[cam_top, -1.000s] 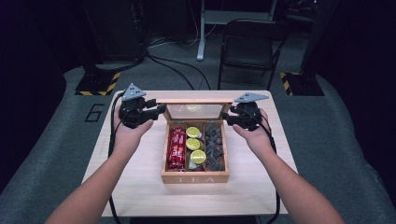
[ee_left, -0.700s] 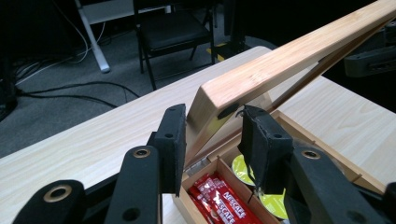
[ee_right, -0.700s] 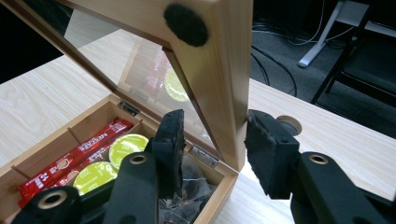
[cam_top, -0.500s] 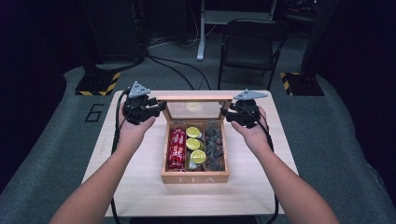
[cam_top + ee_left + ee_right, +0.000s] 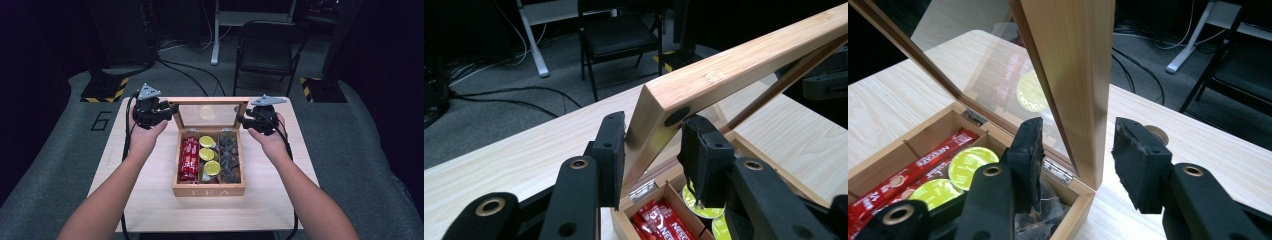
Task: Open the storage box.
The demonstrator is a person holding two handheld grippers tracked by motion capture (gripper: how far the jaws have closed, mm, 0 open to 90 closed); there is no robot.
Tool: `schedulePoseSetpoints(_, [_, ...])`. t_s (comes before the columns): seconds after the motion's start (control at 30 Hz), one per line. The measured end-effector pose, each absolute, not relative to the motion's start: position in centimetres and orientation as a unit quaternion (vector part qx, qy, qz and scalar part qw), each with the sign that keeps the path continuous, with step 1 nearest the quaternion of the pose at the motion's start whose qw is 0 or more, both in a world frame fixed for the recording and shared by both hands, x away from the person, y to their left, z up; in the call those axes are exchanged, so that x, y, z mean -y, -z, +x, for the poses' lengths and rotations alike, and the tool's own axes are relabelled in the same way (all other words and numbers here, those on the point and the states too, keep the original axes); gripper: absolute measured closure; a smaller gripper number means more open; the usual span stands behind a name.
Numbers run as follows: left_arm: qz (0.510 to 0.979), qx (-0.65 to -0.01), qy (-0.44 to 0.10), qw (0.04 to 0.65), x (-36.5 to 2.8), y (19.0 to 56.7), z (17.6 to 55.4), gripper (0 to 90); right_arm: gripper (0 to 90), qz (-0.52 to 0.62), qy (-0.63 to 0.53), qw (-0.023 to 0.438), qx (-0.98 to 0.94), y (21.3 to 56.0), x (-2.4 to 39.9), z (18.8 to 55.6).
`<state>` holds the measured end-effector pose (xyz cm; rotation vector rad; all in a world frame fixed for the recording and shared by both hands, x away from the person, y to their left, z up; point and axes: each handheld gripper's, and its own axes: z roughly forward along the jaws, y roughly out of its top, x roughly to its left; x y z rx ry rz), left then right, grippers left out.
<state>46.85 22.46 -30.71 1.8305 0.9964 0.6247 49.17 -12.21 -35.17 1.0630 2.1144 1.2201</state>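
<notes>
A wooden tea box [image 5: 209, 190] sits mid-table with its glass lid [image 5: 209, 101] raised near upright. Inside lie red packets [image 5: 189, 159], yellow-green round capsules [image 5: 207, 154] and dark packets [image 5: 230, 157]. My left gripper [image 5: 170, 111] is at the lid's left end. In the left gripper view it [image 5: 651, 145] has both pads pressed on the lid frame [image 5: 734, 70]. My right gripper [image 5: 242, 120] is at the lid's right end. In the right gripper view its jaws [image 5: 1078, 150] straddle the frame [image 5: 1073, 60] with a gap on each side.
The light wooden table [image 5: 150, 200] has bare room around the box. Behind it stand a black folding chair [image 5: 267, 50], a white desk leg [image 5: 216, 35] and hazard-striped bases [image 5: 105, 90]. Grey carpet with a "6" [image 5: 101, 120] lies to the left.
The lid's top edge stands higher and looks taller than a second ago. Both grippers have shifted slightly away from me with it.
</notes>
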Motion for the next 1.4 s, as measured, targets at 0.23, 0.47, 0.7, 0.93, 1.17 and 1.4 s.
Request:
schedulePoseSetpoints(0.23, [0.745, -0.404, -0.247, 0.470, -22.6, 30.6, 47.7, 62.1, 54.8, 0.390, -0.438, 0.238, -0.774, 35.9, 11.8, 49.8])
schedulePoseSetpoints(0.47, [0.744, -0.404, -0.244, 0.472, -22.8, 30.5, 48.4, 62.2, 55.0, 0.393, -0.435, 0.243, -0.773, 36.3, 11.5, 50.5])
schedulePoseSetpoints(0.7, [0.742, -0.408, -0.244, 0.473, -22.8, 30.4, 49.0, 62.2, 55.0, 0.398, -0.432, 0.246, -0.771, 36.9, 11.5, 51.3])
schedulePoseSetpoints(0.93, [0.745, -0.410, -0.248, 0.464, -22.5, 30.1, 49.6, 62.2, 54.5, 0.407, -0.429, 0.249, -0.767, 37.4, 11.4, 52.0])
schedulePoseSetpoints(1.17, [0.746, -0.411, -0.249, 0.461, -22.4, 30.3, 50.2, 62.1, 54.6, 0.414, -0.427, 0.248, -0.765, 37.9, 11.5, 52.6])
schedulePoseSetpoints(1.4, [0.744, -0.414, -0.249, 0.461, -22.4, 30.3, 50.8, 62.3, 55.7, 0.415, -0.422, 0.248, -0.767, 38.3, 11.3, 53.0])
